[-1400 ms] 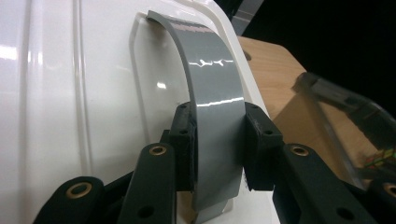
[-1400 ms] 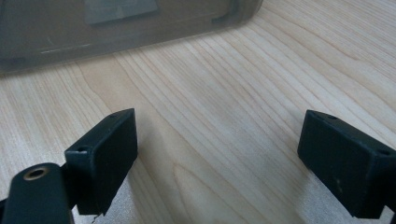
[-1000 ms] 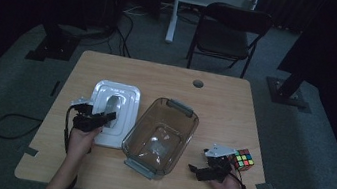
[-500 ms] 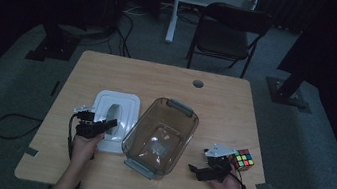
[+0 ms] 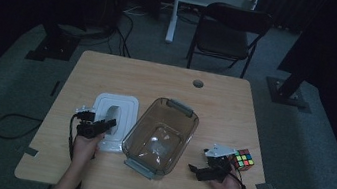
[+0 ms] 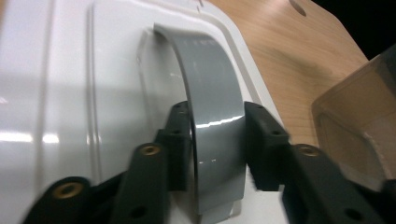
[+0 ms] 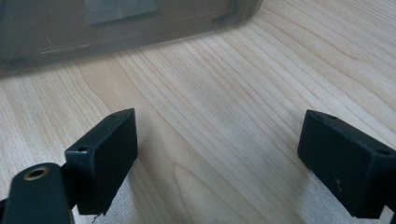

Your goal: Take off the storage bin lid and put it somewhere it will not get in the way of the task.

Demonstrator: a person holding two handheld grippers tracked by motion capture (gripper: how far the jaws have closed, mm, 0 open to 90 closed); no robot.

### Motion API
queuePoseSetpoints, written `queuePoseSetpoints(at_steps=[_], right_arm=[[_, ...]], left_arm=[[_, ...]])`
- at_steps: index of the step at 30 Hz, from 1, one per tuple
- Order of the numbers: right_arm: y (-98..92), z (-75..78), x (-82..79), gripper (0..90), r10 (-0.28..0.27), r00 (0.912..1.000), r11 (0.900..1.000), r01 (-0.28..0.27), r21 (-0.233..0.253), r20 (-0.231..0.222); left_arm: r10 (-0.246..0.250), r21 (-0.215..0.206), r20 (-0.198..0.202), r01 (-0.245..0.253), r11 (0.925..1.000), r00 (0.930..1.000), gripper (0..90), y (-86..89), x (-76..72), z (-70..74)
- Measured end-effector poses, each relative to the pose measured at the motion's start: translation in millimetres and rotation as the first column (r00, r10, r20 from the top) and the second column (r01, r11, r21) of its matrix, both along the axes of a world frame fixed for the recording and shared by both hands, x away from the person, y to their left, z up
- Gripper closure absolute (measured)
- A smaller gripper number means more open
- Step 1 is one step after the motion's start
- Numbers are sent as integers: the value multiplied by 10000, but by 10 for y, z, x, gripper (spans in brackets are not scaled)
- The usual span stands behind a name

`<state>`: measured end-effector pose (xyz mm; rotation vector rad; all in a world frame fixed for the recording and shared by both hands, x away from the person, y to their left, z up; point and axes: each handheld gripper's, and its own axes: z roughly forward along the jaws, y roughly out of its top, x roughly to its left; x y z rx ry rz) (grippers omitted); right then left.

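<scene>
The left gripper (image 6: pixel 217 140) has its jaws closed on the grey handle (image 6: pixel 212 93) arching over the white lid (image 5: pixel 111 121), which lies flat on the counter (image 5: pixel 158 80) just beside the clear container (image 5: pixel 160 136). That handle is the sensible hold: the lid looks light, stiff plastic, glossy and probably slippery elsewhere. The right gripper (image 7: pixel 217 158) rests near the container with its 2 jaws wide apart, holding nothing.

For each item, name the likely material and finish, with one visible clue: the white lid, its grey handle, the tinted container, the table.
White lid: glossy plastic, probably; bright streak reflections.
Grey handle: smooth plastic or rubbery strap; soft sheen, curved band.
Tinted container: transparent smoky plastic; the table shows through.
Table: light wood or laminate; matte grain lines.
</scene>
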<state>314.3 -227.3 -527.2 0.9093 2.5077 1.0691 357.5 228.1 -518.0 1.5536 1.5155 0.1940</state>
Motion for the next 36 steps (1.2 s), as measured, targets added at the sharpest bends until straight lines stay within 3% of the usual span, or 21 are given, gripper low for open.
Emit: queuePoseSetpoints(at_steps=[3,5,6,7,9,12,14,15,20,24,25,27,29,31,32,33,34,36], right_arm=[[0,0,0,116,-2,10000,10000,2,-1,1],[0,0,0,116,2,10000,10000,-2,-1,-1],[0,1,0,116,-2,10000,10000,2,-3,-5],[0,0,0,116,2,10000,10000,-2,-2,-4],[0,1,0,116,0,10000,10000,0,-1,-7],[12,1,-1,114,-123,9999,9999,123,-14,-15],[19,1,-3,113,-193,9998,9998,193,-5,-20],[32,0,-4,113,-330,9995,9995,330,1,-6],[36,0,-1,113,-378,9993,9993,378,-6,5],[37,5,-5,113,-500,9987,9987,500,-40,-36],[43,25,-13,123,-755,9971,9971,754,-24,-83],[59,44,-31,124,-1006,9948,9949,1005,124,141],[74,59,-39,124,-1193,9926,9928,1189,150,246],[108,91,-50,124,-1302,9907,9914,1296,193,387],[108,91,-50,124,-1302,9907,9914,1296,193,387],[126,111,-56,124,-1432,9886,9897,1426,154,474],[148,185,-50,123,-1836,9828,9816,1823,569,179],[147,205,-49,124,-1908,9816,9786,1897,799,70]], left_arm=[[136,284,352,-146,9995,9993,573,13,-26,73],[292,830,872,-365,9959,9958,465,29,-69,174],[292,830,872,-365,9959,9958,445,29,-69,174],[252,956,1149,-364,9948,9931,403,53,-95,234],[202,1018,1213,-327,9943,9924,374,64,-105,262],[-269,1280,1348,95,9917,9905,300,52,-131,342],[-391,1391,1362,200,9901,9899,298,39,-135,358],[-842,1590,1402,615,9854,9865,281,-4,-146,407],[-1227,1761,1391,974,9795,9826,235,-89,-156,446],[-1423,2378,1491,1042,9657,9785,166,-161,-164,493],[-1527,2536,1483,1116,9608,9771,95,-181,-166,509],[-1621,2790,1507,1154,9533,9752,93,-209,-164,528],[-1881,2825,1316,1451,9482,9733,51,-237,-148,536],[-2077,3063,1200,1628,9379,9708,3,-269,-142,544],[-2077,3063,1200,1628,9379,9708,3,-269,-142,544],[-2229,3281,1118,1757,9281,9684,3,-312,-133,549],[-2325,3358,1102,1840,9238,9663,4,-332,-132,555],[-2445,3474,1088,1936,9175,9635,3,-375,-130,566]])
